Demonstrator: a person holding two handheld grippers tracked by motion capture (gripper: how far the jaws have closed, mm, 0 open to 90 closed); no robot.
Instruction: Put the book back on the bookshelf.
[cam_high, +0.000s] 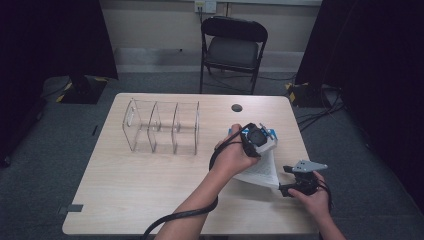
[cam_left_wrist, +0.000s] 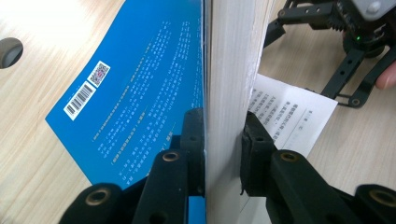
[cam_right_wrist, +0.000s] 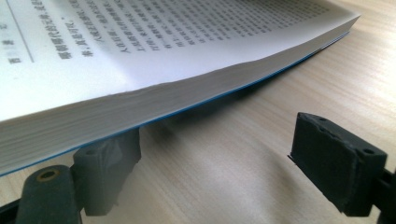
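Note:
A paperback book (cam_high: 260, 170) with a blue cover (cam_left_wrist: 140, 93) lies at the table's right side. My left gripper (cam_left_wrist: 223, 126) is shut on it: one jaw presses the blue back cover, the other the thick white block of pages (cam_left_wrist: 231, 70), which stands lifted on edge. A printed page (cam_left_wrist: 289, 112) lies flat beyond it. My right gripper (cam_right_wrist: 229, 144) is open at the book's near right corner. Its left finger (cam_right_wrist: 109, 163) sits under the overhanging printed pages (cam_right_wrist: 140, 46), and its right finger (cam_right_wrist: 336, 158) stands apart over bare wood.
A clear acrylic rack (cam_high: 162, 127) with three compartments stands at the table's left centre. A round cable hole (cam_high: 236, 107) sits near the far edge. A black folding chair (cam_high: 232, 47) stands behind the table (cam_high: 150, 190).

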